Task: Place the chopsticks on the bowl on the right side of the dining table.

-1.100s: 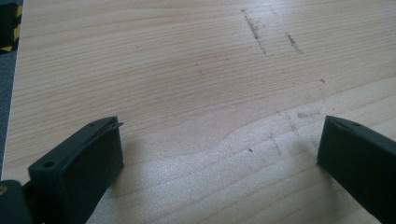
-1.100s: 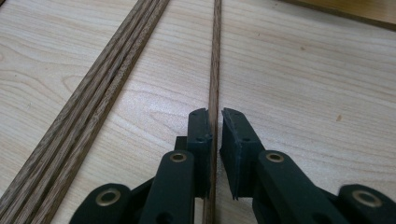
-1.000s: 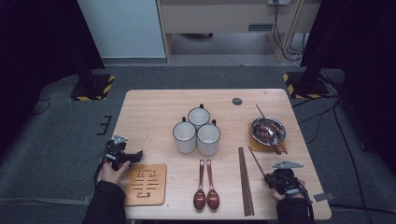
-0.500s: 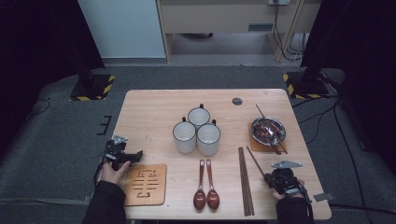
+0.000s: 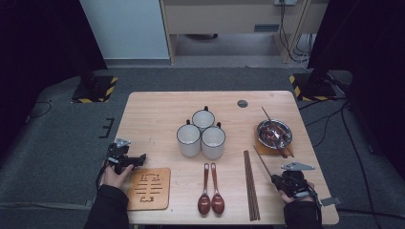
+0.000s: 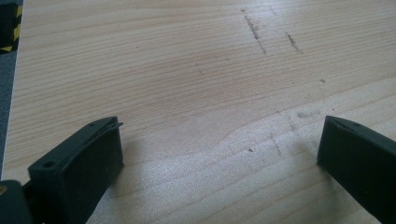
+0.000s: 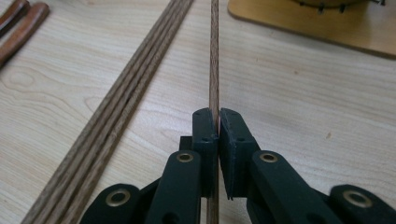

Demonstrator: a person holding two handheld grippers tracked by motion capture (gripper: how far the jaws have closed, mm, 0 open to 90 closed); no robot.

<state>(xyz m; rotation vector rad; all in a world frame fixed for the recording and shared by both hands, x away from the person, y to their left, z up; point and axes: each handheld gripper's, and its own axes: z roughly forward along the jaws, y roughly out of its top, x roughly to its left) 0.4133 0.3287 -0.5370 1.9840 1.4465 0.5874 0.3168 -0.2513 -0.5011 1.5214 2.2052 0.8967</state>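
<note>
- Chopstick (image 7: 214, 56) pinched between jaws of right gripper (image 7: 218, 119), clamped tight on its near end; in high view the stick (image 5: 263, 162) runs from right gripper (image 5: 278, 180) up-left toward the wooden coaster under the steel bowl (image 5: 274, 131).
- Vs 1.0 s and 0.5 s ago: no visible shift. Right gripper same spot near table's front right, stick at same angle. Grip was made before these pics, no lift or carry yet.
- Left gripper (image 5: 136, 160) also unchanged, at left table edge just above the slotted trivet (image 5: 150, 188). Left gripper view: jaws spread wide, nothing between, bare table (image 6: 196, 70) below.
- Remaining chopsticks (image 5: 251, 186) lie bundled just left of the held one, parallel-ish, not touching the jaws; same bundle in right gripper view (image 7: 116, 116).
- Two spoons (image 5: 210, 191) and three mugs (image 5: 202, 133) untouched. Bowl already has utensils resting in it; what exactly, too small to tell.
- Read: pause after grasp. Likely next is raising the single stick; far end looks to rest on or near table, can't tell if clear of it.
</note>
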